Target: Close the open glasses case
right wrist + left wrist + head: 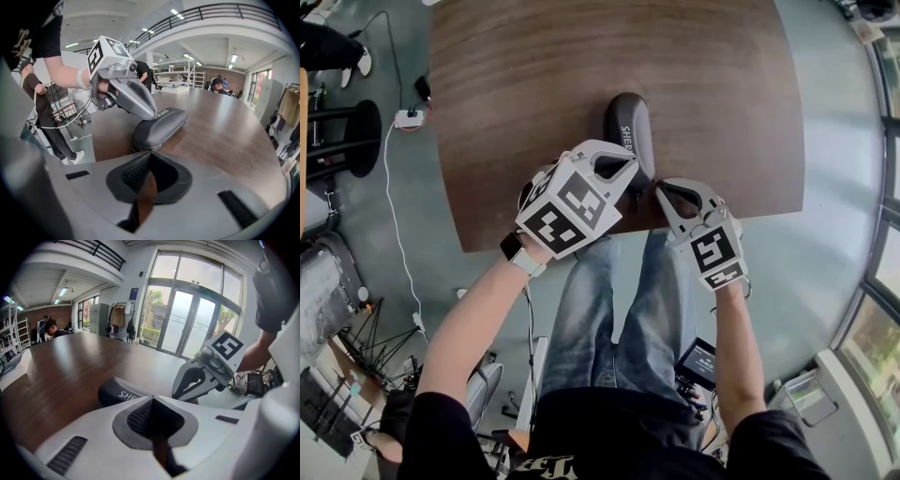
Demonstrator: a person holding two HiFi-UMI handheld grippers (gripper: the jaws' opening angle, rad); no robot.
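In the head view, shows the dark glasses case (623, 117) lying on the brown table (534, 75), the left gripper (639, 173) tip on the case's near end and the right gripper (661, 192) just beside that end. In the left gripper view, shows the left gripper (152, 398) with jaws together and empty, the case (117, 391) right beyond them, the right gripper (178, 393) beside it. In the right gripper view, shows the right gripper (150, 153) likewise pressed together on nothing, the case (161, 126) just ahead, lid down, the left gripper (147, 112) touching its top.
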